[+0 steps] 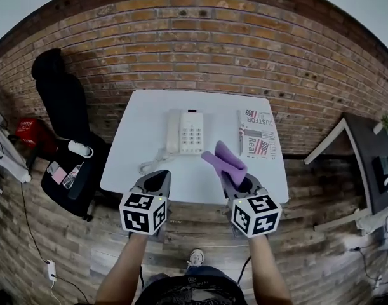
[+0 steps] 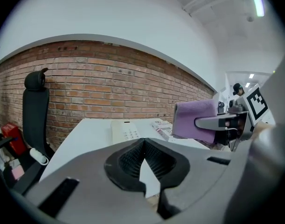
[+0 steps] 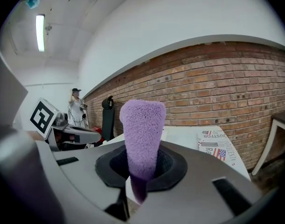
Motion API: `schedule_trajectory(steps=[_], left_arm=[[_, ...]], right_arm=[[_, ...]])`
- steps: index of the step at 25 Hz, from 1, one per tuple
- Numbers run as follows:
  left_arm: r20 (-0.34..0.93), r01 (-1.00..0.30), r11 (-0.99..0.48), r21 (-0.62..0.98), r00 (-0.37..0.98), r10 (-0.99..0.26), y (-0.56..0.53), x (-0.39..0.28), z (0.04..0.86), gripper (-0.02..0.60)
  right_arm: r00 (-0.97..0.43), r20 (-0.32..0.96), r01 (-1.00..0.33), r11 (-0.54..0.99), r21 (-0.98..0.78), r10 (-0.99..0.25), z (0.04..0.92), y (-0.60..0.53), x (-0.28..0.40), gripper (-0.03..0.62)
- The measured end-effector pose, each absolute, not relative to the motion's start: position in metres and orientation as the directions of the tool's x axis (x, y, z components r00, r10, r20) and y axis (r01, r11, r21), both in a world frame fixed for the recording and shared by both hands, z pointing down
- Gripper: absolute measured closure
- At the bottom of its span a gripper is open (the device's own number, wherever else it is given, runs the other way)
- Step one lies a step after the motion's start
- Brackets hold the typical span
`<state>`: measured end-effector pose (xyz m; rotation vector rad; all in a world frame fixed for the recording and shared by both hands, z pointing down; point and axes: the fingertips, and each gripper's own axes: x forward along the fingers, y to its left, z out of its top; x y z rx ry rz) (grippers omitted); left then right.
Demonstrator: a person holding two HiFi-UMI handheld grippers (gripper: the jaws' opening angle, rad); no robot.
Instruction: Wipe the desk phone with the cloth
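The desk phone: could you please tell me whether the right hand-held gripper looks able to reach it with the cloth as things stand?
Probably yes. The right hand-held gripper holds the cloth near the desk phone, with only bare table between; the newspaper lies off to the side.

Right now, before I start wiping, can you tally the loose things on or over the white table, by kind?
Desk phone: 1, on the table
Newspaper: 1, on the table
Purple cloth: 1, clamped in the right gripper fingers
Total: 3
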<state>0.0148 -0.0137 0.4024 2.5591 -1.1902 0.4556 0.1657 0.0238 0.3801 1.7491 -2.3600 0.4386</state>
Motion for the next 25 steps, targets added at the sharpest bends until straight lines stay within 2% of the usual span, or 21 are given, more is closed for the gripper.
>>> schedule_trajectory(steps=[10, 25], left_arm=[[0.416, -0.830, -0.549, 0.099, 0.535, -0.735, -0.035, 0.002, 0.407, 0.577], [0.423, -0.834, -0.538, 0.124, 0.535, -0.732, -0.100, 0.005, 0.430, 0.577]], right_arm=[[-0.371, 0.300, -0.928, 0.343, -0.142, -0.879, 0.384, -0.011, 0.166, 0.549], [-0.390, 0.343, -0.918, 0.390, -0.070, -0.855, 0.397, -0.102, 0.170, 0.549]])
